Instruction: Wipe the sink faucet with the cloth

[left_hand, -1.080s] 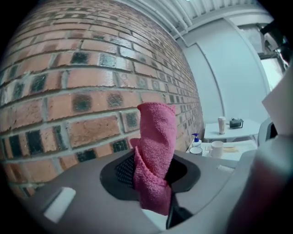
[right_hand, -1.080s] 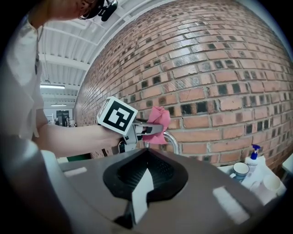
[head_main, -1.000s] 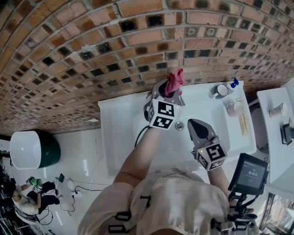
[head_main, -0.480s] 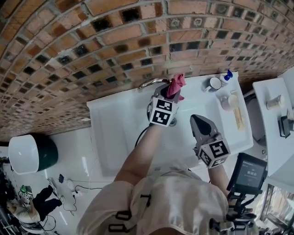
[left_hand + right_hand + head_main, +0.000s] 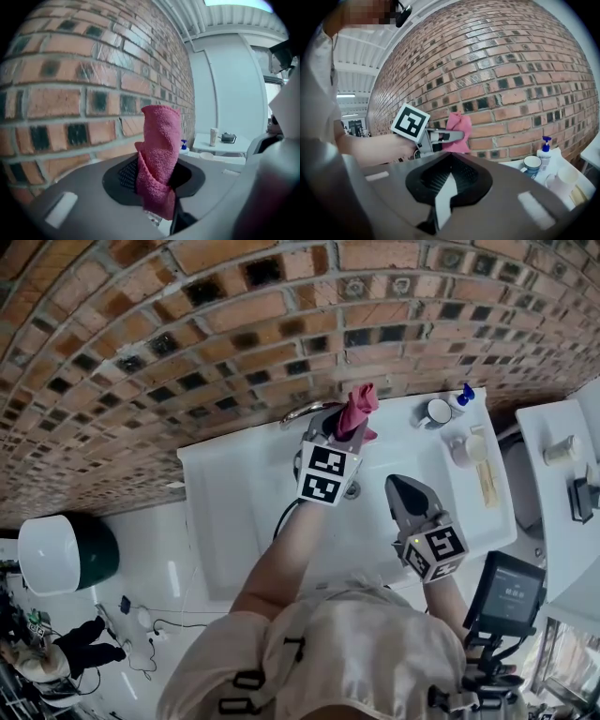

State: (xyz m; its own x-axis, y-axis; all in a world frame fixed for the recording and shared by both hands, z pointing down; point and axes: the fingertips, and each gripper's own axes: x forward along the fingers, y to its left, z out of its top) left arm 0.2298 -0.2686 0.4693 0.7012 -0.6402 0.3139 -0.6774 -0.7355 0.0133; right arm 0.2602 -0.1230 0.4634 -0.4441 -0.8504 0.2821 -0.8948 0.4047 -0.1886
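Cloth (image 5: 357, 407) sits upper centre, bunched upright and clamped in your left gripper (image 5: 345, 432), just right of the faucet (image 5: 302, 412). Only its lower fold looks pinched, so rubbing the spout could tug it free. Your right gripper (image 5: 405, 495) idles, jaws together, empty.

Two grey hand-held grippers: the left gripper (image 5: 349, 433) and the right gripper (image 5: 397, 487). One pink terry cloth (image 5: 358, 407). One white rectangular ceramic sink (image 5: 230, 517), with one curved chrome faucet (image 5: 301, 411) at its back edge. By its back right corner: one white mug (image 5: 436, 412), one blue-capped pump bottle (image 5: 461, 396), one pale cup (image 5: 466, 448).
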